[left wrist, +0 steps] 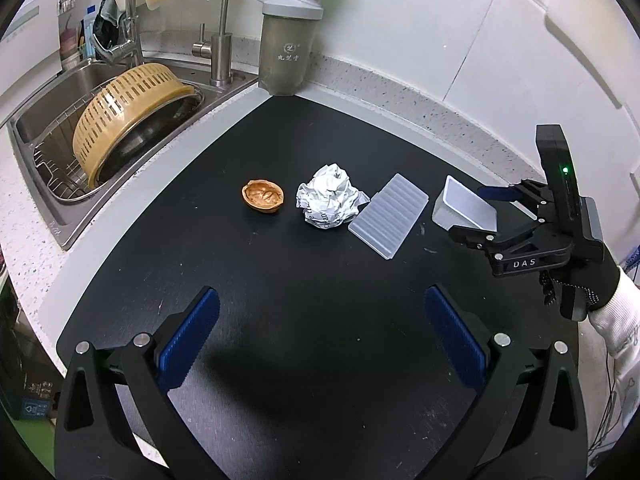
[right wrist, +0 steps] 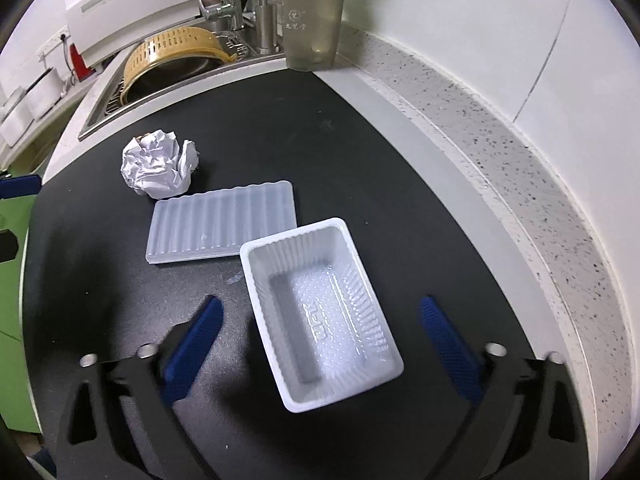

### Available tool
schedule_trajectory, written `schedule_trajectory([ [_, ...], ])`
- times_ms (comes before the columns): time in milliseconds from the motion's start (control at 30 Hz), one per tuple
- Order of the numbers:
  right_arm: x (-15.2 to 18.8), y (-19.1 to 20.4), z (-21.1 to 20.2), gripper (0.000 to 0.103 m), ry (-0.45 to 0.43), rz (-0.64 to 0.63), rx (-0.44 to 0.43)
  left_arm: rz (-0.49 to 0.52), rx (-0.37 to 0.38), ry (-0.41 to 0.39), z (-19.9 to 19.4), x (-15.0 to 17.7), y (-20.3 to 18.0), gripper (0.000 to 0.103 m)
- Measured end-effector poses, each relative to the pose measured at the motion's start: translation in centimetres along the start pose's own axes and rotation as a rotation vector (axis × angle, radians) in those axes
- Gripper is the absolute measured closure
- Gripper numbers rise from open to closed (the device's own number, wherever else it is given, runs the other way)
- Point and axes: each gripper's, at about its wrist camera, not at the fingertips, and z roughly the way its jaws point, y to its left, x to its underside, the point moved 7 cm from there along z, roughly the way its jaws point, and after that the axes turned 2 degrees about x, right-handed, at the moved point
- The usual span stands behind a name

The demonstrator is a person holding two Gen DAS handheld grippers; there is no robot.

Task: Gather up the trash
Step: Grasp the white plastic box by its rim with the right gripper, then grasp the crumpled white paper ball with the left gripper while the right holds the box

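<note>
On the black mat (left wrist: 280,288) lie a half walnut shell (left wrist: 263,196), a crumpled paper ball (left wrist: 330,198) (right wrist: 158,168), a ribbed translucent plastic lid (left wrist: 388,216) (right wrist: 224,224) and an empty white plastic tray (left wrist: 466,206) (right wrist: 294,234). My right gripper (right wrist: 320,308) (left wrist: 480,214) is open and straddles the tray. Its blue pads (right wrist: 200,336) stand clear of the tray's sides. My left gripper (left wrist: 322,296) is open over bare mat, short of the shell and paper, with nothing between its fingers.
A steel sink (left wrist: 40,128) with a yellow colander (left wrist: 132,116) and a faucet (left wrist: 222,52) lies at the far left. A grey shaker bottle (left wrist: 286,40) (right wrist: 312,20) stands at the back by the wall. Speckled counter (right wrist: 520,200) borders the mat on the right.
</note>
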Motion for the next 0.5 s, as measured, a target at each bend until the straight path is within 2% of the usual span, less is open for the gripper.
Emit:
schedule_trajectory([
  [33,0.0,0.0,0.2,0.035,0.008,-0.002,-0.003,0.002,0.0,0.003,0.2,0.0,0.0,0.003],
  [100,0.1,0.0,0.6,0.045,0.021,0.0,-0.008,0.001,0.002,0.006,0.4,-0.2,0.1,0.003],
  [200,0.0,-0.1,0.5,0.054,0.014,0.01,-0.011,0.0,0.007,0.01,0.7,-0.3,0.0,0.003],
  [367,0.0,0.1,-0.2,0.065,0.012,0.014,-0.007,0.004,0.015,0.015,1.0,-0.7,0.0,0.003],
  [500,0.0,0.5,-1.2,0.065,0.002,0.025,-0.003,0.004,0.02,0.016,1.3,-1.4,0.1,0.003],
])
